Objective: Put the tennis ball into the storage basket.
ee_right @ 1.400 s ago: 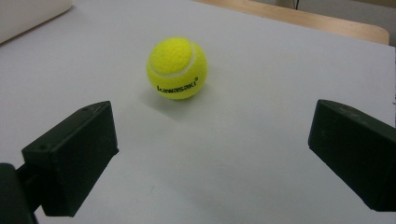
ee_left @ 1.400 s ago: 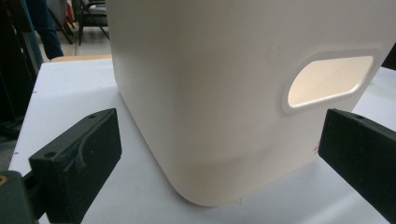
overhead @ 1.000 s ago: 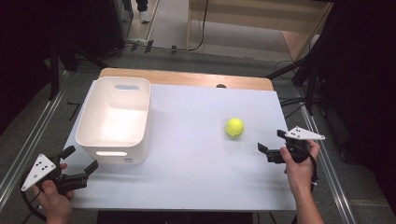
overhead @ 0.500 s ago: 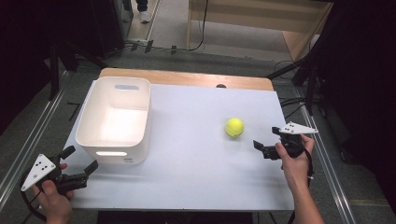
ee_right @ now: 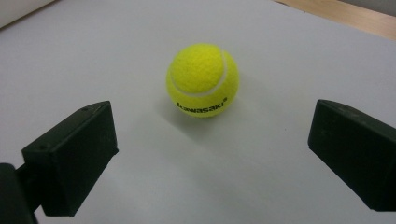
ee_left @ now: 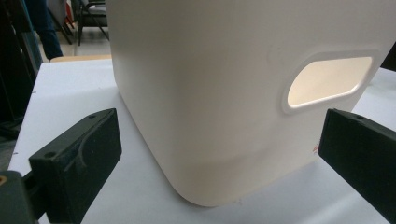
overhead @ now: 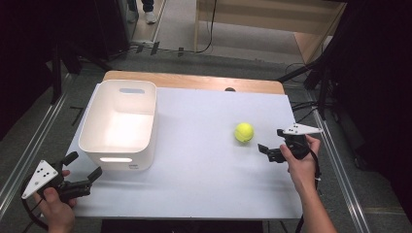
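Observation:
A yellow tennis ball lies on the white table top, right of centre. My right gripper is open just to the right of it, jaws pointing at the ball and not touching it. In the right gripper view the ball sits a short way beyond the two spread jaws of my right gripper, centred between them. A white plastic bin stands on the left half of the table. My left gripper is open near the bin's front left corner, and the bin's wall with its handle slot is close ahead.
The table's wooden far edge runs behind the bin. Metal rails flank the table on both sides, with cables on the floor at the right. A person's legs stand far back.
My right gripper has moved left and a little forward, closing in on the ball. The left gripper, ball and bin have stayed put.

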